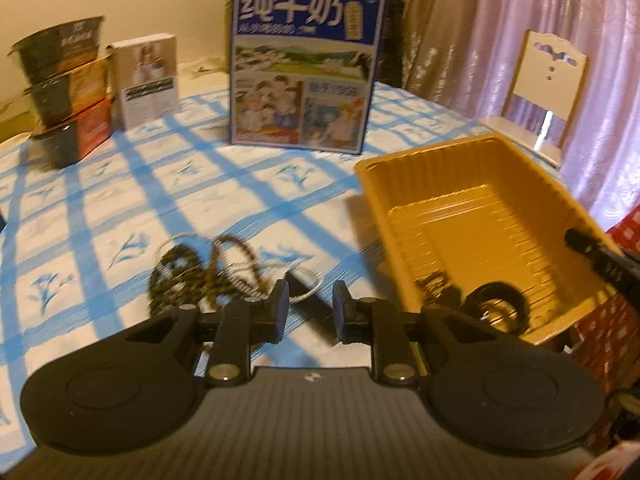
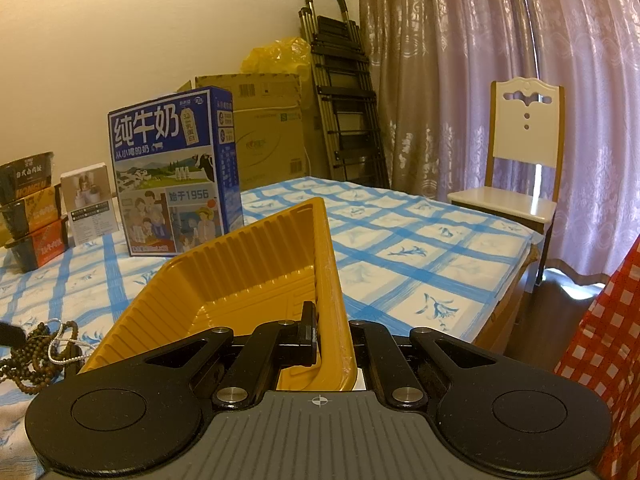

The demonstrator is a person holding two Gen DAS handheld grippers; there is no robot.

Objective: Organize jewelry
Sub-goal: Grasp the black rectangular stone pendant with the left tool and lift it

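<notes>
The tablecloth (image 1: pixel 120 200) is white with a blue grid and small blue sprigs. At three o'clock from the dark brown bead strands (image 1: pixel 188 272) sits a mustard-yellow ribbed tray (image 1: pixel 472 208). The milk carton (image 2: pixel 172 172) is deep blue (white lettering, painted farm scene). Curtains (image 2: pixel 480 60) are mauve with pale floral motifs.

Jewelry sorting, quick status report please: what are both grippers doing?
Left gripper open, empty, near bead pile. Right gripper shut on yellow tray wall. Dark ring already in tray. Nothing blocking.
</notes>
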